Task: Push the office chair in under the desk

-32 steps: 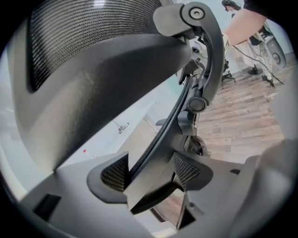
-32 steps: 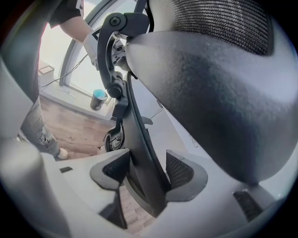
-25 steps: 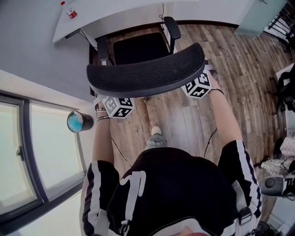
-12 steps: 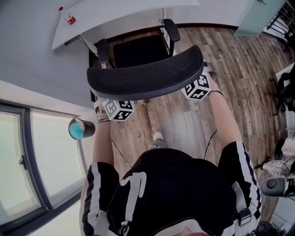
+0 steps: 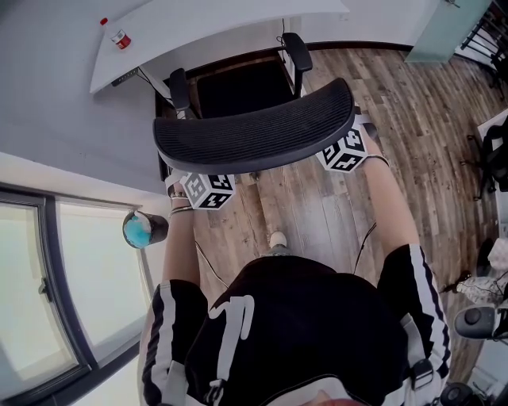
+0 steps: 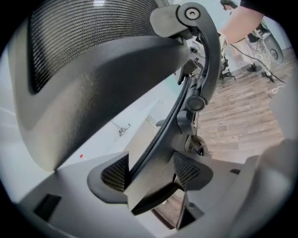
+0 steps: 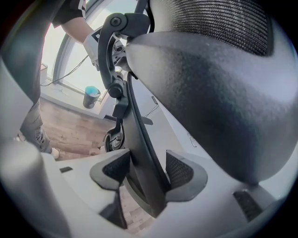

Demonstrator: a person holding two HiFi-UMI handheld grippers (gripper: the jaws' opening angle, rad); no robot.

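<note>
The black office chair shows its curved mesh backrest (image 5: pixel 254 135) in the head view, with its seat (image 5: pixel 238 83) partly under the white desk (image 5: pixel 206 20). My left gripper (image 5: pixel 205 189) holds the backrest's left side from behind, and my right gripper (image 5: pixel 343 151) holds the right side. In the left gripper view the backrest's edge frame (image 6: pixel 160 135) fills the gap of the left gripper (image 6: pixel 150 171), touching both pads. In the right gripper view the right gripper (image 7: pixel 148 169) stands wide, closed on the frame edge (image 7: pixel 139 139).
A cup with a blue top (image 5: pixel 143 229) stands by the window wall on the left. A red-capped bottle (image 5: pixel 121 38) sits on the desk. Cables (image 5: pixel 361 242) trail over the wood floor. Other chair bases (image 5: pixel 476 321) crowd the right edge.
The chair has rolled slightly toward the desk with both grippers on its back. The person has stepped forward after it.
</note>
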